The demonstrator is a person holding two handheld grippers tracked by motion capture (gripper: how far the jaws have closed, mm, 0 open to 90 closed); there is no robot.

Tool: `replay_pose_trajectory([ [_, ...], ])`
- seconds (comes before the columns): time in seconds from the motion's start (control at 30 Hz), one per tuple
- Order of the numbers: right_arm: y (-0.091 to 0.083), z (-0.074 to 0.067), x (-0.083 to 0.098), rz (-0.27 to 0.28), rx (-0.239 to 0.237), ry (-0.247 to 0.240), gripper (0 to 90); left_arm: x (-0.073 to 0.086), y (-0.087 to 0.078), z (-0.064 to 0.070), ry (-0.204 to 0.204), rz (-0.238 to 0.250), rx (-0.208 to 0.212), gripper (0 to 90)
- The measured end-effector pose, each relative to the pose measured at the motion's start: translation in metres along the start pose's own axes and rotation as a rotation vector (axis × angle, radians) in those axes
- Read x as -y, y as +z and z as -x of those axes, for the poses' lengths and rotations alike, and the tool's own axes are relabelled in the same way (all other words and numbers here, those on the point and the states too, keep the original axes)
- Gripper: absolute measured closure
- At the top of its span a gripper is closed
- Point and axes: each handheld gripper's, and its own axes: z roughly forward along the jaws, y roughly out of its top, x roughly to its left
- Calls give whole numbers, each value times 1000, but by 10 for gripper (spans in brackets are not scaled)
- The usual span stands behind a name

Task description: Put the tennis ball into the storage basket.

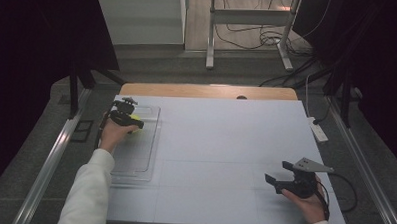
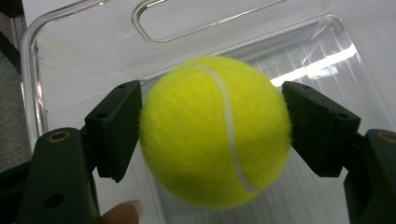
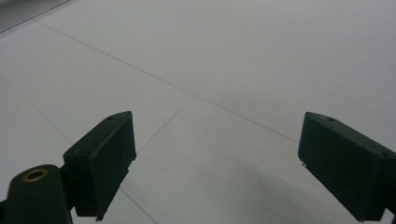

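The left tongs point(image 2: 212, 123) clasp a fuzzy yellow-green tennis ball point(image 2: 215, 133) with a curved white seam, both pads touching its sides, above a clear ribbed plastic tray point(image 1: 135, 155) at the left edge of the pale surface point(image 1: 225, 143). No writing shows on the ball. Near the right edge, the right tongs point(image 3: 215, 163) stand wide apart and empty.

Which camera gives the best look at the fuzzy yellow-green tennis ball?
The left gripper view: the fuzzy yellow-green tennis ball sits large and sharp there, white seam plain, between the left gripper jaws over the clear plastic tray. In the high view it is a small yellow patch under the gripper.
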Motion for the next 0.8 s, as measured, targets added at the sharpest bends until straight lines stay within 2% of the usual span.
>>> replay_pose_trajectory([
  [0.17,0,0,0,1,-1,1,113,0,0,0,1,0,0,226],
  [0.27,0,0,0,1,0,0,113,0,-1,0,-2,5,2,179],
  [0.53,0,0,0,1,0,-1,113,-2,-12,3,-10,84,32,131],
  [0.8,0,0,0,1,-1,1,113,-3,-20,6,-10,131,66,121],
])
